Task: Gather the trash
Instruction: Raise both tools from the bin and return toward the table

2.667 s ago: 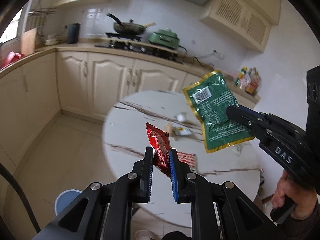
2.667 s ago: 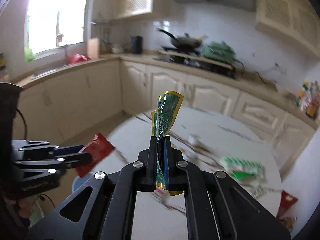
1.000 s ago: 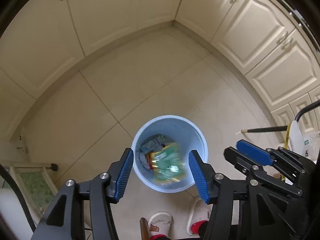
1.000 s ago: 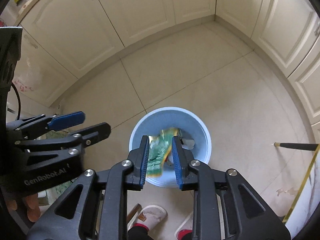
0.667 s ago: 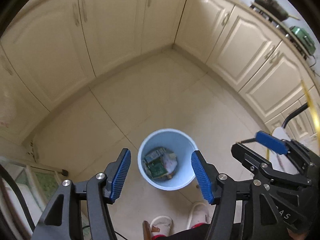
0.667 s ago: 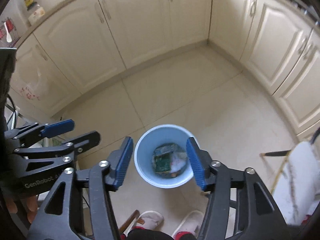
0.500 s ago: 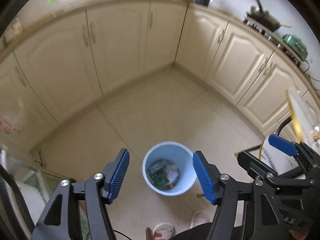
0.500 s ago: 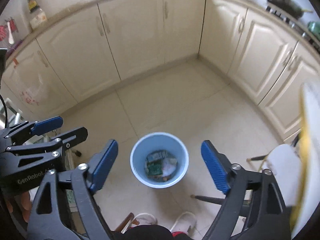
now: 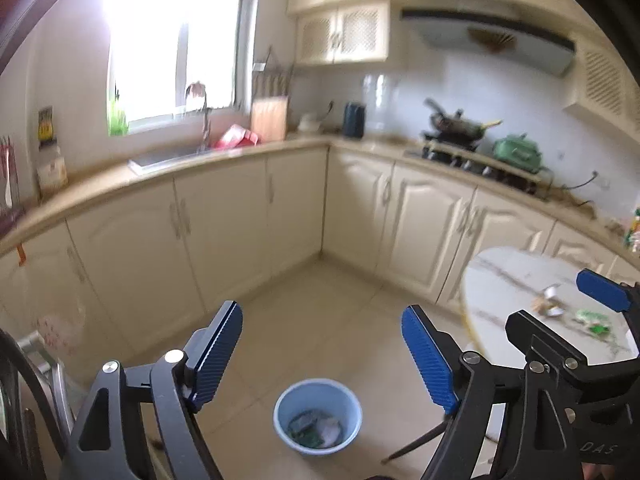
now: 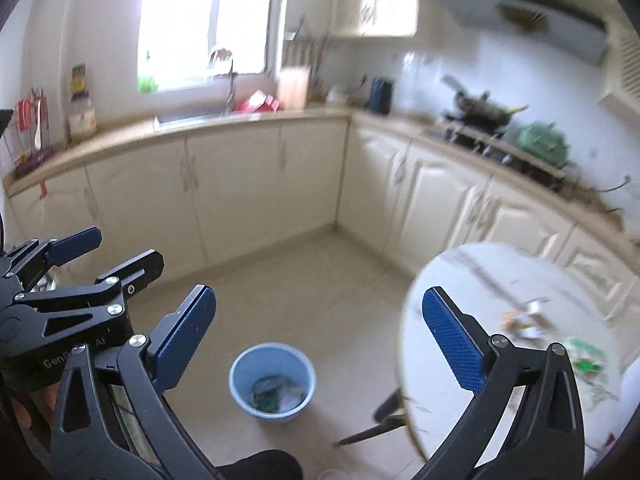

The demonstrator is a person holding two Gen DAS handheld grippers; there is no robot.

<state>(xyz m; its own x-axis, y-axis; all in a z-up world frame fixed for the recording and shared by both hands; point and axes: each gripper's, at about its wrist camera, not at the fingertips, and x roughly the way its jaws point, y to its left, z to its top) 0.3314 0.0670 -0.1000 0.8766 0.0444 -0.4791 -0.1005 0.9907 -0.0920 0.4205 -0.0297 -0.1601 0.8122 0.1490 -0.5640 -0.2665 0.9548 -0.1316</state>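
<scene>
Trash lies in two places. Crumpled wrappers (image 9: 316, 432), green and pale, sit at the bottom of a round, smooth light-blue plastic bin (image 9: 318, 416) standing on the glossy beige floor tiles (image 9: 320, 308). More scraps (image 10: 524, 318), a whitish crumple and a green packet (image 10: 584, 358), rest on the round white table (image 10: 472, 280) with grey marble veins, at right. The left gripper (image 9: 322, 354) has just been opening; its ribbed blue pads (image 9: 218, 350) stand wide apart with nothing between them. The right gripper (image 10: 320, 336) has likewise just been opening, its dimpled blue pads (image 10: 452, 344) spread wide and empty. Both point down towards the bin from above. Cream panelled cabinets (image 9: 224, 232) curve around the corner behind.
</scene>
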